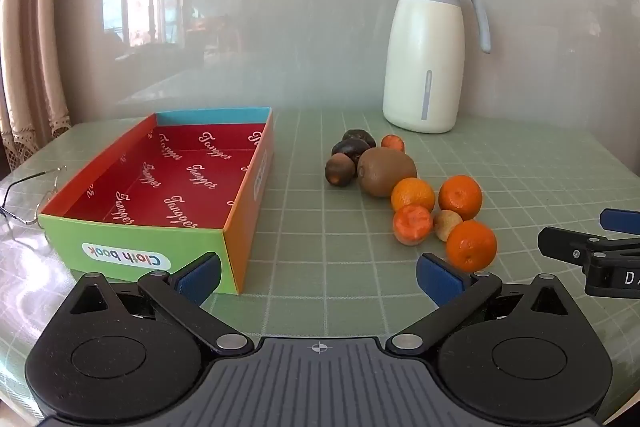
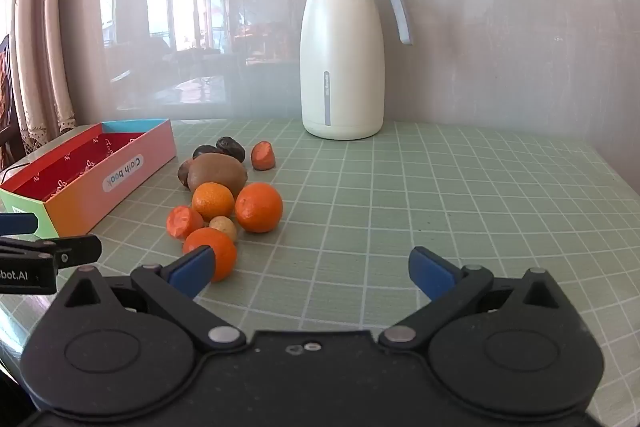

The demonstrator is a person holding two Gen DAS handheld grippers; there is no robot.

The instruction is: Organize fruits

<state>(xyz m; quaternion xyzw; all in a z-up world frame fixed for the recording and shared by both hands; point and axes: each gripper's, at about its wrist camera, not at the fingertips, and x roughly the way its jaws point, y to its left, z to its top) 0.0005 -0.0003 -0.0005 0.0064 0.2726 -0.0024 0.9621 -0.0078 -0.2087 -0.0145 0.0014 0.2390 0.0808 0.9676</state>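
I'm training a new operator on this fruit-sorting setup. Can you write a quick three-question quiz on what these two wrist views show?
1. True or false: the colourful box already holds fruit.
2. Multiple choice: the kiwi lies (A) inside the box, (B) in the fruit pile beside the box, (C) behind the jug.
3. Fill in: both the left gripper and the right gripper have their jaws ____.

Key:
1. False; only its red lining shows.
2. B; it touches the mandarins and the dark fruits on the green mat.
3. Open, with nothing between them.
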